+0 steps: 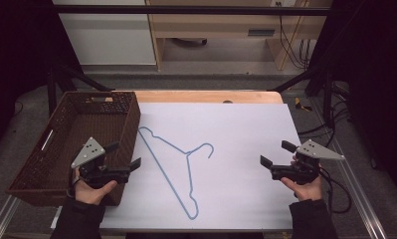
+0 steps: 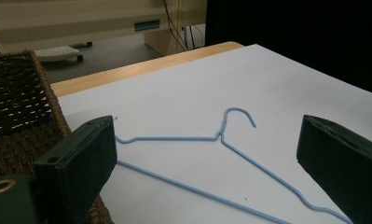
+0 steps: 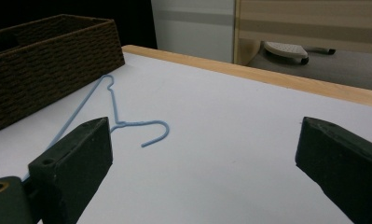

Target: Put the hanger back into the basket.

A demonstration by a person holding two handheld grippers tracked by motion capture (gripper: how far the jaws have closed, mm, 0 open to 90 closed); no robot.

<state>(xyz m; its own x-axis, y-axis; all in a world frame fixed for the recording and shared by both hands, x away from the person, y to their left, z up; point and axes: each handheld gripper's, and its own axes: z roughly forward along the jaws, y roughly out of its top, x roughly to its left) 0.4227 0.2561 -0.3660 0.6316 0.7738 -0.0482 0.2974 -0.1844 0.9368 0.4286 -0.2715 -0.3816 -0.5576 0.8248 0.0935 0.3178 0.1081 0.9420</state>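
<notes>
A brown woven basket stands at the white table's left edge; pale cabinets stand behind.

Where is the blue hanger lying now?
In the high view, the blue hanger lies flat on the white table, left of centre, just right of the wicker basket.

Dark sleeves, black left gripper and right gripper with grey three-cornered drilled plates, trailing black cables.

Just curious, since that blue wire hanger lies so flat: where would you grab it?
Probably at the neck of the hanger, below the hook, coming straight down from above. The wires meet there, and it lies flat on the white table, so a sideways approach finds little to pinch.
</notes>
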